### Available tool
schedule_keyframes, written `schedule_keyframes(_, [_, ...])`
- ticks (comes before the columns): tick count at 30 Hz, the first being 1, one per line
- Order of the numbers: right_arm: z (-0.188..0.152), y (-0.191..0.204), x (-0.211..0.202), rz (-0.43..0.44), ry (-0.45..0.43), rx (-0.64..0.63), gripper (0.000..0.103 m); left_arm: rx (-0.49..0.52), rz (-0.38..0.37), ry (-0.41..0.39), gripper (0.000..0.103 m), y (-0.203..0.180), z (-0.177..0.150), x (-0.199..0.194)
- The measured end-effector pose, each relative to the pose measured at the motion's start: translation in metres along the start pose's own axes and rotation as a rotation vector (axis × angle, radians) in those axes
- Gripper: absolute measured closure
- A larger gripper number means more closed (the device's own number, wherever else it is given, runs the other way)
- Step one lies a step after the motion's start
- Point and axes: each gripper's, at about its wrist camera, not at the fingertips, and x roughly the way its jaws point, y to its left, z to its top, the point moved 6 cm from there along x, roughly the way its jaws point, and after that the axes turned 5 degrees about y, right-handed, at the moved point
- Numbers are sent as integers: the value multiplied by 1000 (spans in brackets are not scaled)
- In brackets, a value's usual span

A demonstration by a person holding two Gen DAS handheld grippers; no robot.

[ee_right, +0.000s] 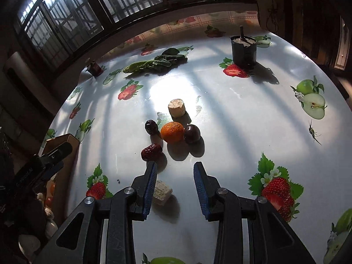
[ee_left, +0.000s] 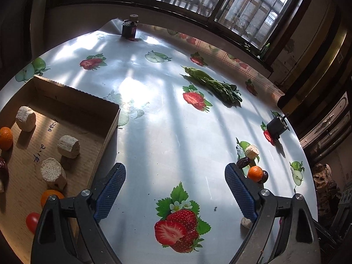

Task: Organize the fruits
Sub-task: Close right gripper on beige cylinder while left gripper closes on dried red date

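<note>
A small orange (ee_right: 172,132) lies on the fruit-print table with a dark plum (ee_right: 192,133) touching its right side. A dark date (ee_right: 151,127) sits at its left, a red date (ee_right: 151,152) nearer, and a pale cylinder (ee_right: 176,107) behind. My right gripper (ee_right: 175,167) hovers just short of this cluster. Its jaws are narrowly open with nothing between them, and a pale block (ee_right: 161,192) lies beside its left finger. My left gripper (ee_left: 175,167) is wide open over bare table. The orange (ee_left: 255,173) is just past its right finger.
A cardboard box (ee_left: 110,129) at the left holds pale cylinders (ee_left: 68,146), oranges (ee_left: 5,138) and a cherry tomato (ee_left: 32,221). Leafy greens (ee_left: 215,85) lie far across the table. A black pot (ee_right: 244,50) and a dark jar (ee_left: 129,29) stand near the table's edges.
</note>
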Motion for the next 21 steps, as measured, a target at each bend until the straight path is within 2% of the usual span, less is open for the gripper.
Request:
schedule_keyframes(5, [-25,20,10,86,53,-19,65,13,8,8,12,-1,-1,4])
schedule_keyframes(7, [-37,33,18,95,74,-56,56,24,14,8,12,-2,-2,5])
schedule_keyframes(11, [-60,56,26,128,93,-121,54,45,19,26,12,-6,-5,11])
schedule_keyframes(14, [-77,73,26,36,83,-254,55,73,21,34,12,-12,-8,14])
schedule_keyframes(15, [-82,78,25,16,81,-297,64,88,21,34,12,-15,-9,15])
schedule_keyframes(16, [-86,80,24,4,82,-327,64,103,17,36,12,-18,-10,16])
schedule_keyframes(18, [-87,78,20,-20,75,-345,64,138,1,38,12,-26,-13,16])
schedule_keyframes(21, [-69,53,11,-99,5,-306,64,206,-12,52,12,-41,-20,22])
